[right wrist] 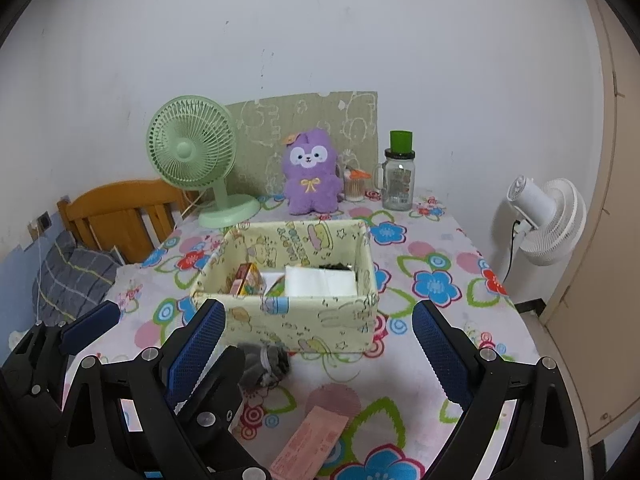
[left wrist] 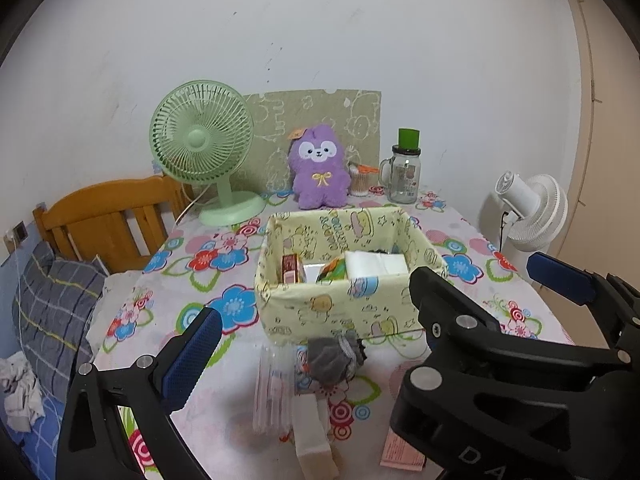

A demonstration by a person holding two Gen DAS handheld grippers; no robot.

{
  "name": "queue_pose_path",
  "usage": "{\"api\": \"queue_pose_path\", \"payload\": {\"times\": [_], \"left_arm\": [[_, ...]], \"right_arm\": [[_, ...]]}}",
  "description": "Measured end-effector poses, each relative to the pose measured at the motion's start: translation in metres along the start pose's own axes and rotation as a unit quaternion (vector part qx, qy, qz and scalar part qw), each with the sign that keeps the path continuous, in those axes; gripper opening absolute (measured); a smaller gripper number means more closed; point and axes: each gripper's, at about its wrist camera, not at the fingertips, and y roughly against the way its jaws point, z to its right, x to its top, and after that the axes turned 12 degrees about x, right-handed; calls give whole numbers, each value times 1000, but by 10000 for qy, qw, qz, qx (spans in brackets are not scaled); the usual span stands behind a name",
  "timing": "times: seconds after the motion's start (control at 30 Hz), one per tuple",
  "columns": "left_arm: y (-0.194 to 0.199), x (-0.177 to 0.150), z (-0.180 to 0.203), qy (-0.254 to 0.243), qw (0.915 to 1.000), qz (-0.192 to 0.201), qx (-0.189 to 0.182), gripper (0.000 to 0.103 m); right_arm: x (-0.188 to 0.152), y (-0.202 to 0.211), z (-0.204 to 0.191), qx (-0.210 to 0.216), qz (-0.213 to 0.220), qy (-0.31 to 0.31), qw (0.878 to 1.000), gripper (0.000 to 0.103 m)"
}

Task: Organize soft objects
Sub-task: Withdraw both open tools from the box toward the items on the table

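Note:
A yellow patterned fabric box (left wrist: pixel 320 312) (right wrist: pixel 312 320) stands mid-table, holding a white soft pack (left wrist: pixel 376 264) (right wrist: pixel 320 282) and small cartons. A grey rolled sock (left wrist: pixel 334 358) (right wrist: pixel 262 366) lies on the cloth just in front of the box. A purple plush toy (left wrist: pixel 319 168) (right wrist: pixel 310 174) sits upright at the back. My left gripper (left wrist: pixel 320 344) is open and empty, hovering over the sock. My right gripper (right wrist: pixel 320 340) is open and empty, just right of the sock. The left gripper's fingers (right wrist: pixel 92 326) show in the right wrist view.
A green desk fan (left wrist: pixel 204 140) (right wrist: pixel 192 152) stands back left, a glass jar with green lid (left wrist: pixel 404 172) (right wrist: pixel 398 178) back right. A clear packet (left wrist: pixel 276 392), a beige piece (left wrist: pixel 314 436) and a pink paper slip (right wrist: pixel 310 444) lie at the front. A white fan (right wrist: pixel 548 220) stands beyond the right edge.

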Motion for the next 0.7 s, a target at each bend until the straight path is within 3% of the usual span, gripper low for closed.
{"api": "queue_pose_path", "payload": {"times": [0.7], "left_arm": [[-19, -46, 1, 26, 9993, -304, 220, 102]], "right_arm": [[-47, -20, 1, -115, -320, -60, 9994, 96]]}}
